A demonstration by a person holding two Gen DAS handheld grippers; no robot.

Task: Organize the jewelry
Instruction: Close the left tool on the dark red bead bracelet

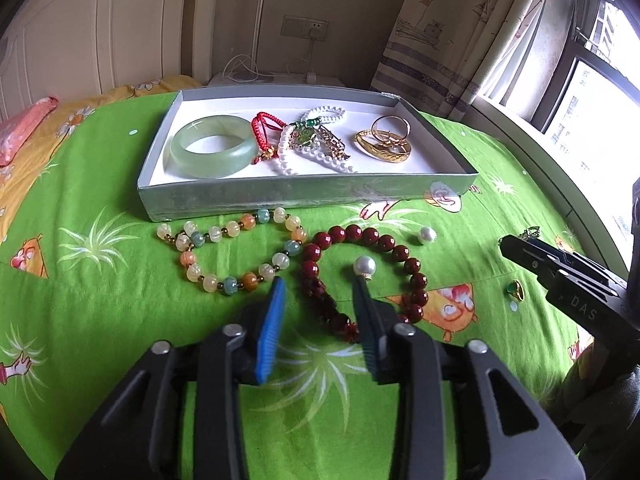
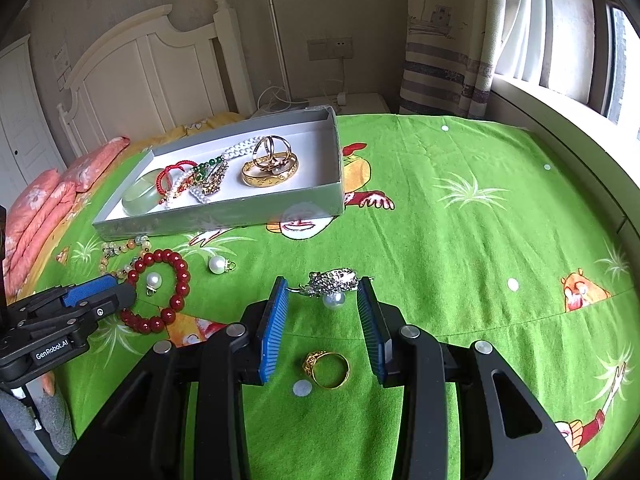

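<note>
A bed fills the lower frame, spread with a bright green cartoon-print sheet point(image 2: 460, 240). Upper left stands a cream panelled headboard point(image 2: 152, 76), with pink bedding point(image 2: 44, 200) below it. A beige wall point(image 1: 320, 0) carries a socket panel point(image 2: 330, 49) at top centre. Patterned curtains point(image 2: 444, 40) hang at the upper right beside a daylit window point(image 1: 592, 92).

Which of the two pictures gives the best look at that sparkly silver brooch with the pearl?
The right wrist view. There the brooch lies on the green sheet close ahead, just beyond the right tongs, with its stones and pearl plain. The left wrist view shows only a small glint of it behind the tip of the right tongs.
</note>
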